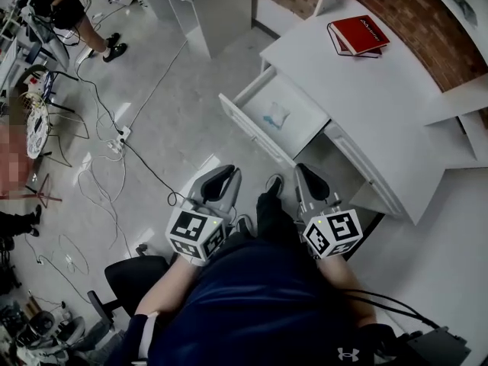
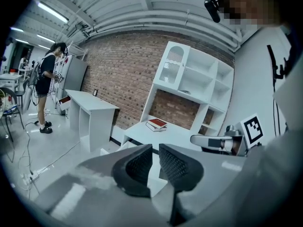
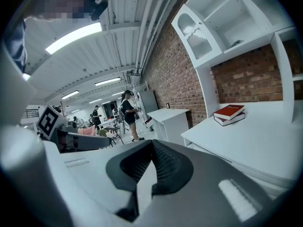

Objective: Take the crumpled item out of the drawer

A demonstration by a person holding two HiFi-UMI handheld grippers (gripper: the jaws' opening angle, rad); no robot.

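Left gripper (image 1: 221,175) is hovering with jaws barely parted, right gripper (image 1: 307,172) with jaws closed, both empty, short of the open drawer (image 1: 301,104) holding the crumpled item (image 1: 276,116).

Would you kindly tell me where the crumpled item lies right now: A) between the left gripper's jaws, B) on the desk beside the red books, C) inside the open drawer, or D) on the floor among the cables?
C: the crumpled item lies on the bottom of the pulled-out drawer.

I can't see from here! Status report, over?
Left gripper slightly open, right gripper shut, both empty. Crumpled item lies in open drawer. Nothing blocks it.
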